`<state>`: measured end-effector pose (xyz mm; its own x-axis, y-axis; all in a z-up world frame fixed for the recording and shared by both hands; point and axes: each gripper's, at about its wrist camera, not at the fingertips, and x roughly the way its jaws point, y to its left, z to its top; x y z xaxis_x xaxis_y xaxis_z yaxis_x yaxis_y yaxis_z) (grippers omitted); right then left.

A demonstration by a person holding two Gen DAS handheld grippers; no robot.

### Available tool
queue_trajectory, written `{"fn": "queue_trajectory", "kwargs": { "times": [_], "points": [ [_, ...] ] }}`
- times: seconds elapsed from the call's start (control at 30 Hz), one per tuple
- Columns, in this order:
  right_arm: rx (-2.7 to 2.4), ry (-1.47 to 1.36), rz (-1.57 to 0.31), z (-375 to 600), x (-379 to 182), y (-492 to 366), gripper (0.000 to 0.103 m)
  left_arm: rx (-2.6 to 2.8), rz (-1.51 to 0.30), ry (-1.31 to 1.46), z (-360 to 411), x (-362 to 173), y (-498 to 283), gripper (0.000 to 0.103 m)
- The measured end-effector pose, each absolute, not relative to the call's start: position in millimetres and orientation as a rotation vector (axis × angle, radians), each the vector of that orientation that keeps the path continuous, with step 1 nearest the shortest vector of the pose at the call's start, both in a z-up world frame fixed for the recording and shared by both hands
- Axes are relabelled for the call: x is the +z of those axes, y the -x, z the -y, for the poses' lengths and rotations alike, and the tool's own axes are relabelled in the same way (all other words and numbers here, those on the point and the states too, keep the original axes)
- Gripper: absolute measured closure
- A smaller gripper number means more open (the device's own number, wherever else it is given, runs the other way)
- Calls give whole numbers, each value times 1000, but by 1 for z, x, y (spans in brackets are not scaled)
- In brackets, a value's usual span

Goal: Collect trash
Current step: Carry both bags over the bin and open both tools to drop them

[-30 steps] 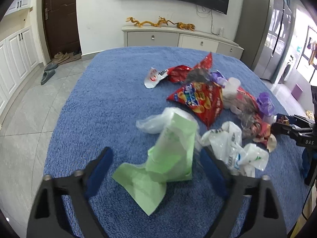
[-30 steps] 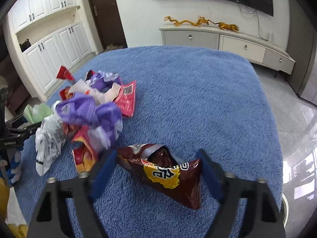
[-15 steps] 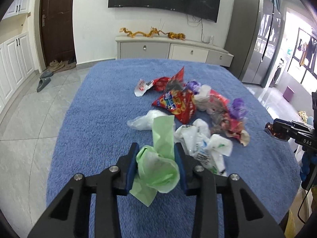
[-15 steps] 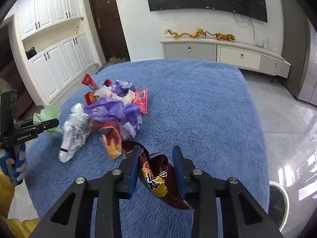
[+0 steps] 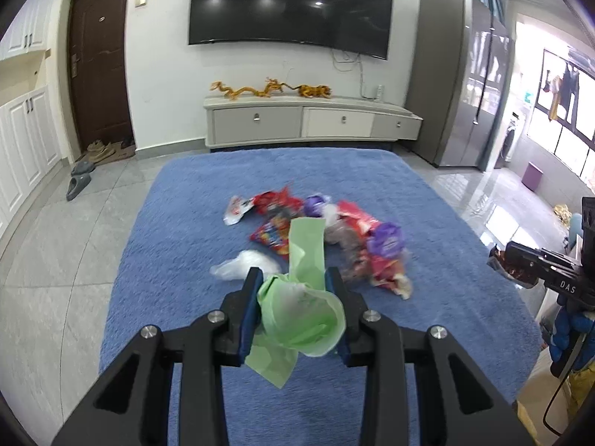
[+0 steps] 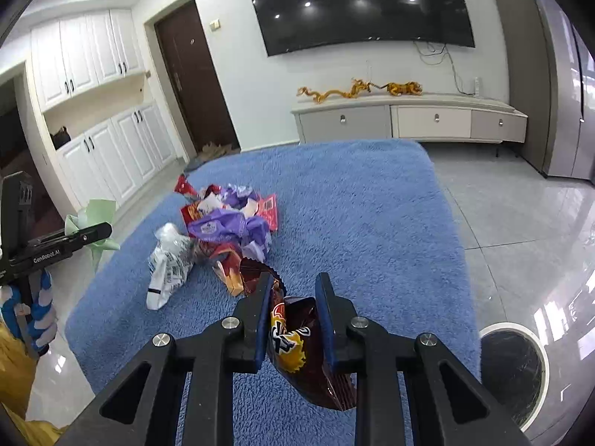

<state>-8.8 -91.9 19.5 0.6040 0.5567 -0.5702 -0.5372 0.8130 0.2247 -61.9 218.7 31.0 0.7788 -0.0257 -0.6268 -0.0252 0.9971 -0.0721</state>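
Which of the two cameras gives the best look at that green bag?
The left wrist view: the green bag fills the centre, pinched in the left gripper. The right wrist view shows only a bit of it at the far left edge.

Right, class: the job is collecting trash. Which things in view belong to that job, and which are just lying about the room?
Belongs to the job:
- green bag in left gripper
- brown snack bag in right gripper
- wrapper pile on blue rug

Just lying about:
- TV
- dragon ornaments
- slippers
- cabinet
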Motion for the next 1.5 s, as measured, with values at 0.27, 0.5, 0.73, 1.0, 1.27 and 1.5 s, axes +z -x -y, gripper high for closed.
{"fn": "queue_trajectory", "kwargs": {
  "times": [0.27,0.5,0.73,1.0,1.27,1.5],
  "points": [
    [496,-149,-604,167,39,13,81,-147,-659,12,-146,55,28,71],
    [310,-251,-601,246,34,8,81,-330,-691,-77,-42,56,-20,71],
    [164,-355,-653,302,11,-7,81,-484,-757,-129,62,41,-69,71],
    [38,-476,-747,352,-27,-35,81,-565,-885,-105,148,1,-119,70],
    [-41,-590,-859,383,-75,-56,78,-585,-977,-131,202,-45,-142,69],
    [-81,-691,-910,406,-103,-64,61,-627,-1050,-98,228,-73,-163,63]
  ]
}}
